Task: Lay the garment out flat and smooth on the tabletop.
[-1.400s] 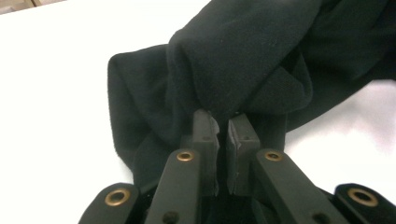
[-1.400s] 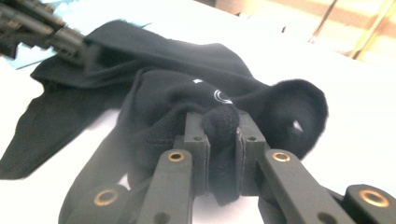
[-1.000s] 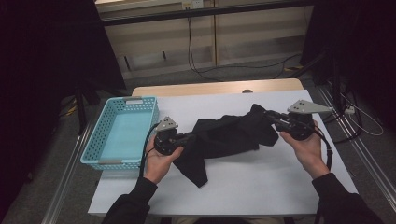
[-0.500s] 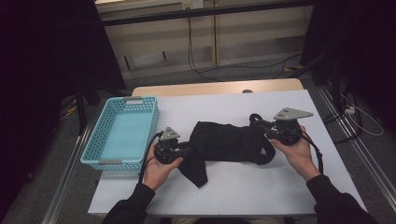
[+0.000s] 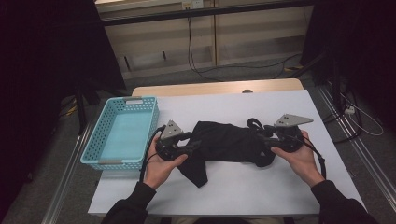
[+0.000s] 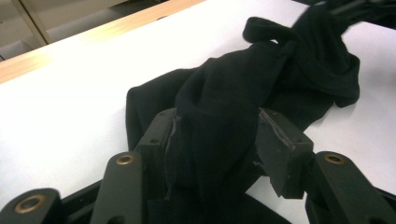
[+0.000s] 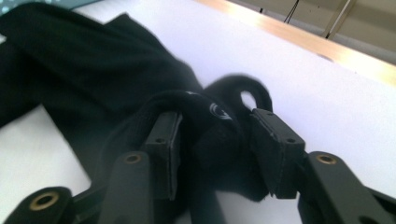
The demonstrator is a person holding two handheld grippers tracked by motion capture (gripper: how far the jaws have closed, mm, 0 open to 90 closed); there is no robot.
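Black cloth bunched between left tongs and right tongs

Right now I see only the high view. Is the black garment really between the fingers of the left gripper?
Observer: Yes. The left gripper view shows the black garment bunched between the two fingers of the left gripper.
Operator: And the right gripper?
Observer: The same. A thick fold of the garment sits between the fingers of the right gripper.
Operator: Is there any mark on the cloth?
Observer: Yes, a small white logo lies on the fold at those fingers' tips.
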